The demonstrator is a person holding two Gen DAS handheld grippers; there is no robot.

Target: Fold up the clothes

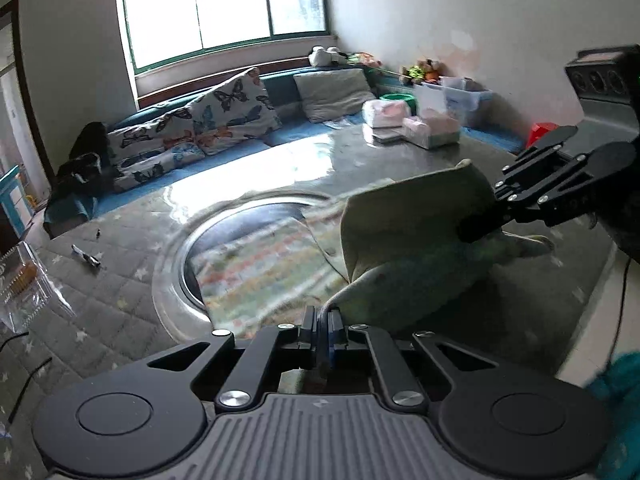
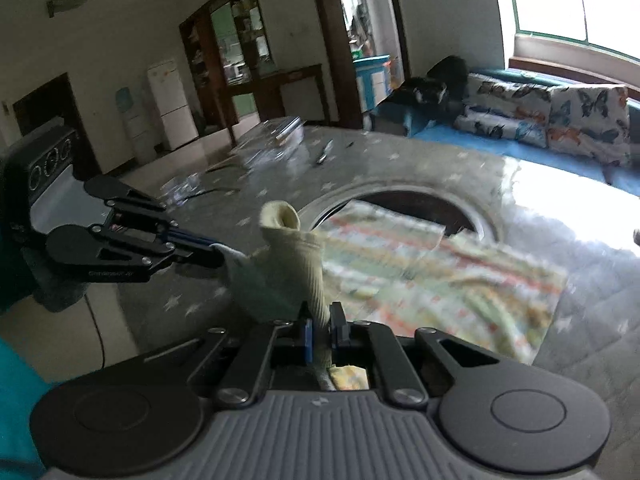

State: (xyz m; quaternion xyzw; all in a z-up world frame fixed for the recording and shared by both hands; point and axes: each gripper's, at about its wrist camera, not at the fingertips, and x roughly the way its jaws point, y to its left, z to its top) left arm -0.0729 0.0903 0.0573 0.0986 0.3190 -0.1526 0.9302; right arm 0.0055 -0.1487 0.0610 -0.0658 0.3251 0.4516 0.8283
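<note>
Two handheld grippers lift a pale green garment (image 1: 404, 240) clear of the grey star-quilted surface (image 1: 120, 312), apparently to spread it before a fold. The left gripper (image 1: 322, 322) has its fingers clenched on a thin edge of the cloth, which rises straight from between them. The right gripper (image 2: 320, 326) is clamped on a ribbed cuff (image 2: 288, 236), the sleeve standing up from its fingers. The garment hangs between the two, above a pastel-patterned cloth (image 2: 440, 276) lying flat across the surface's round recess (image 1: 240, 216). Butterfly-print cushions (image 1: 224, 116) line the window bench behind.
</note>
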